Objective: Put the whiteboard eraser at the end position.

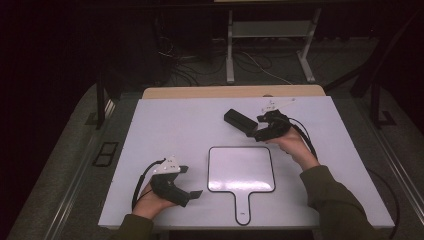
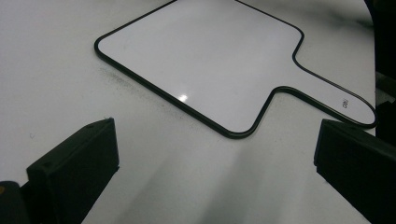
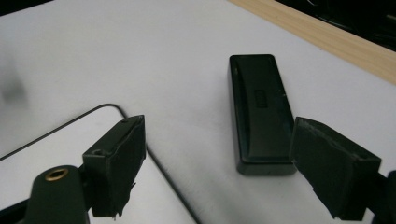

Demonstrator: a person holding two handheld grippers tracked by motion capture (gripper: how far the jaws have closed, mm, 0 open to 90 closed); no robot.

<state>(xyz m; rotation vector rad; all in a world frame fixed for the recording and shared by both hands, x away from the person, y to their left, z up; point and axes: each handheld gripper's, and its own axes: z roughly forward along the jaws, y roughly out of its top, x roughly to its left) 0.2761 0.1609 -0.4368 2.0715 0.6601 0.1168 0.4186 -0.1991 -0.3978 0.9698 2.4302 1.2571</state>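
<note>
Both tools stand wide, holding nothing; right tool (image 3: 215, 172) near black eraser (image 3: 259, 112); left tool (image 2: 217, 163) by whiteboard (image 2: 210, 56).

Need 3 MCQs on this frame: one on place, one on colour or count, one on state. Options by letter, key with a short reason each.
1. Where does the black block lie relative to the handled whiteboard, in the high view?
A. Beyond its far edge, on the table
B. On top of it
C. Beside its handle, at the near table edge

2. What colour is the whiteboard's rim?
A. Red
B. Black
C. Blue

3. How do the jaws of the right gripper stand?
A. Clamped on the whiteboard
B. Clamped on the block
C. Open, holding nothing

Key:
1 A: the high view shows the block on the white table, past the board's far edge and apart from it.
2 B: a thin black line runs round the board in the left gripper view.
3 C: in the right gripper view the jaws stand apart, with the block's near end ahead of them, unpressed.
</note>
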